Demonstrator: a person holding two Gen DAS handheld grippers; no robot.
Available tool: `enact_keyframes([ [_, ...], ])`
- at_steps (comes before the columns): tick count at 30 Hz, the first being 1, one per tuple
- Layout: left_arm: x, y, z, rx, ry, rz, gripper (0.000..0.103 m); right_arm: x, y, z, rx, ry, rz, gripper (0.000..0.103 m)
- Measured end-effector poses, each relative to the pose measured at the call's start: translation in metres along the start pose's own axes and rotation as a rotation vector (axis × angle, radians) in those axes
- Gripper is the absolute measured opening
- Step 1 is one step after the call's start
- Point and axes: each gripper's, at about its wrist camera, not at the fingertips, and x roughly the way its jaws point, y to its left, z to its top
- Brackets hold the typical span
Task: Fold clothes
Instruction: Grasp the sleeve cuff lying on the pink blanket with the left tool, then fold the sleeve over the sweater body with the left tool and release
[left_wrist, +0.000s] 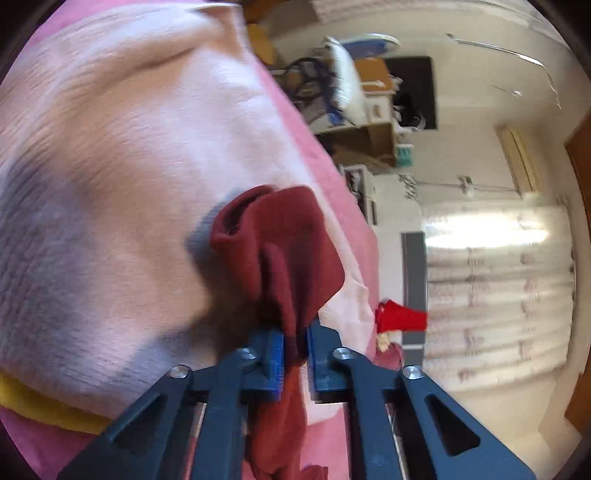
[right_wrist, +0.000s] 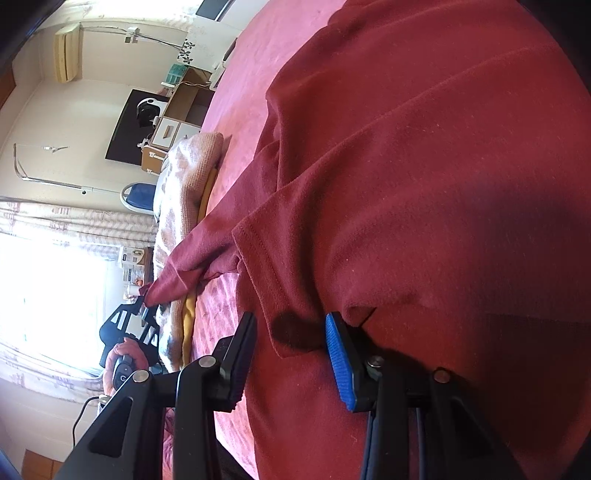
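Note:
A dark red shirt (right_wrist: 406, 184) lies spread on the pink bedcover (right_wrist: 258, 74). My left gripper (left_wrist: 295, 354) is shut on a bunched end of the shirt (left_wrist: 280, 251), likely a sleeve, and holds it raised over a pale pink blanket (left_wrist: 129, 166). In the right wrist view the left gripper (right_wrist: 146, 308) shows at the end of the stretched sleeve (right_wrist: 184, 266). My right gripper (right_wrist: 291, 354) is open, its fingers straddling the shirt's hem edge (right_wrist: 295, 332) without closing on it.
A folded beige blanket with a yellow layer (right_wrist: 195, 184) lies on the bed's far side. Beyond the bed are a curtained window (left_wrist: 498, 277), shelves with boxes (left_wrist: 373, 110) and a dark screen (right_wrist: 125, 125).

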Motion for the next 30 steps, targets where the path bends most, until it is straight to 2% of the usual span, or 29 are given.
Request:
enact_keyframes([
  [3, -0.005, -0.026, -0.006, 0.033, -0.001, -0.097, 0.009, -0.008, -0.006, -0.002, 0.055, -0.002, 0.022, 0.039],
  [5, -0.01, -0.059, -0.019, 0.101, 0.005, -0.137, 0.008, -0.017, -0.01, -0.005, 0.098, -0.006, 0.038, 0.039],
  [7, -0.01, -0.107, -0.049, 0.199, 0.028, -0.206, 0.008, -0.03, -0.017, -0.01, 0.116, -0.026, 0.05, 0.04],
  [10, -0.001, -0.188, -0.123, 0.421, 0.139, -0.322, 0.009, -0.062, -0.037, -0.019, 0.155, -0.079, 0.061, 0.04],
  [13, 0.009, -0.246, -0.22, 0.628, 0.312, -0.426, 0.009, -0.1, -0.061, -0.03, 0.199, -0.143, 0.068, 0.041],
  [15, 0.02, -0.269, -0.299, 0.759, 0.437, -0.477, 0.011, -0.125, -0.077, -0.037, 0.229, -0.185, 0.074, 0.041],
  [18, 0.037, -0.26, -0.42, 0.949, 0.627, -0.461, 0.017, -0.165, -0.104, -0.049, 0.27, -0.25, 0.063, 0.042],
  [19, 0.047, -0.249, -0.462, 1.007, 0.718, -0.451, 0.026, -0.177, -0.112, -0.052, 0.281, -0.27, 0.057, 0.042],
  [20, 0.055, -0.233, -0.501, 1.073, 0.8, -0.413, 0.043, -0.185, -0.117, -0.055, 0.281, -0.277, 0.049, 0.042],
  [21, 0.062, -0.212, -0.535, 1.153, 0.874, -0.337, 0.052, -0.192, -0.121, -0.058, 0.282, -0.284, 0.041, 0.042],
  [23, 0.069, -0.167, -0.589, 1.298, 0.987, -0.173, 0.055, -0.206, -0.13, -0.064, 0.282, -0.298, 0.024, 0.042],
  [25, 0.06, -0.127, -0.609, 1.375, 1.02, -0.081, 0.055, -0.22, -0.139, -0.07, 0.282, -0.311, 0.008, 0.039],
  [27, 0.042, -0.104, -0.599, 1.407, 1.005, -0.082, 0.056, -0.234, -0.148, -0.076, 0.283, -0.325, -0.009, 0.039],
  [28, 0.031, -0.097, -0.588, 1.44, 0.965, -0.087, 0.056, -0.241, -0.153, -0.079, 0.283, -0.332, -0.017, 0.039],
  [30, 0.019, -0.089, -0.556, 1.529, 0.82, -0.086, 0.056, -0.255, -0.162, -0.086, 0.283, -0.345, -0.033, 0.041],
])
